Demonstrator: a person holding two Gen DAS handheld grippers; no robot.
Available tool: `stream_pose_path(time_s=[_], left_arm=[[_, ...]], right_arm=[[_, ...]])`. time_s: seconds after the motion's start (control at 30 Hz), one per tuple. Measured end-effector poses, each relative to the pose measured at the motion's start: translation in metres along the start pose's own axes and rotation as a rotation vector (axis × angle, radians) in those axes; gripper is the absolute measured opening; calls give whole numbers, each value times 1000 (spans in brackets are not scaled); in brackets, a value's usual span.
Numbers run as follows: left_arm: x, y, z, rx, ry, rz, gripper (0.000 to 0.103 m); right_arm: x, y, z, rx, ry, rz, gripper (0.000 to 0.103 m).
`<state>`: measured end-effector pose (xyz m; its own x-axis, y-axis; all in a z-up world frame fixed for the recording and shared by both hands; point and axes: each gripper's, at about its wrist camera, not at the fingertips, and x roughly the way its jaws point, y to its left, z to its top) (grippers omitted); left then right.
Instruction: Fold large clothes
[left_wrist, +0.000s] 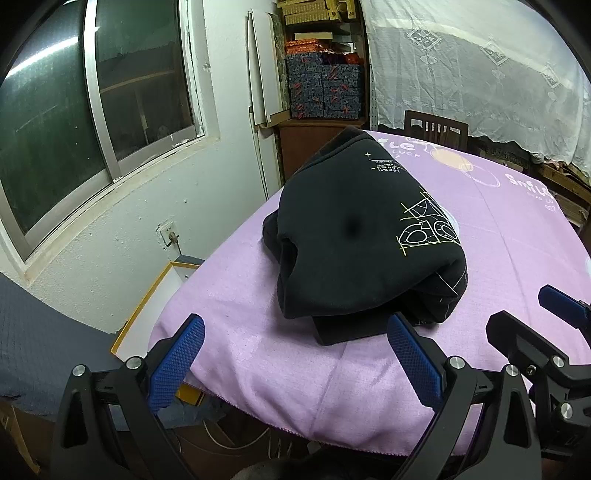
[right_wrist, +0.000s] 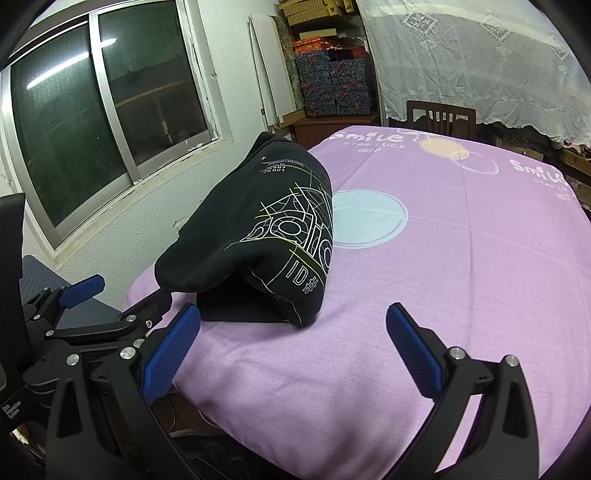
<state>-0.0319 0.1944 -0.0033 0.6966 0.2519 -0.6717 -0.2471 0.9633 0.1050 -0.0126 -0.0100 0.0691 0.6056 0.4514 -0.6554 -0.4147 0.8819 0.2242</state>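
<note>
The black sweatshirt with pale line-art print lies in a thick folded bundle on the lilac printed tablecloth, toward the table's left side, nearer the window wall than the middle; a flat black layer sticks out from under the bundle on the near side, and a loose sleeve or flap bulges from its left flank in the left wrist view; the bundle is domed rather than flat, so the fold looks unfinished or slack, though that is a judgement; its long axis runs from the near table edge away toward the dark wooden chair at the far side, and the printed face points up and to the right, the "ID#" lettering sitting at the near end in the right wrist view; the left gripper hangs spread wide just short of the near edge of the bundle, holding nothing; the right gripper is likewise spread wide and empty, low over bare cloth, near the bundle's near right corner; the risks from here: a pinch that catches only the top layer would pull the bundle apart; a pinch that goes too deep could take the tablecloth with it and drag the whole pile; the bundle is close to the left table edge, so a push leftward might slide it off toward the yellow-rimmed white box below
</note>
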Motion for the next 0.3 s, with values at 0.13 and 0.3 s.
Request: stream_pose_path(time_s=[0.13,0.3], left_arm=[[-1,0,-1,-1,0,-6,99],[-4,-2,-1,12,-17,1,99]], right_arm=[[0,0,0,3,-2,-2,98],[-2,-4,2,24,-16,-4,98]])
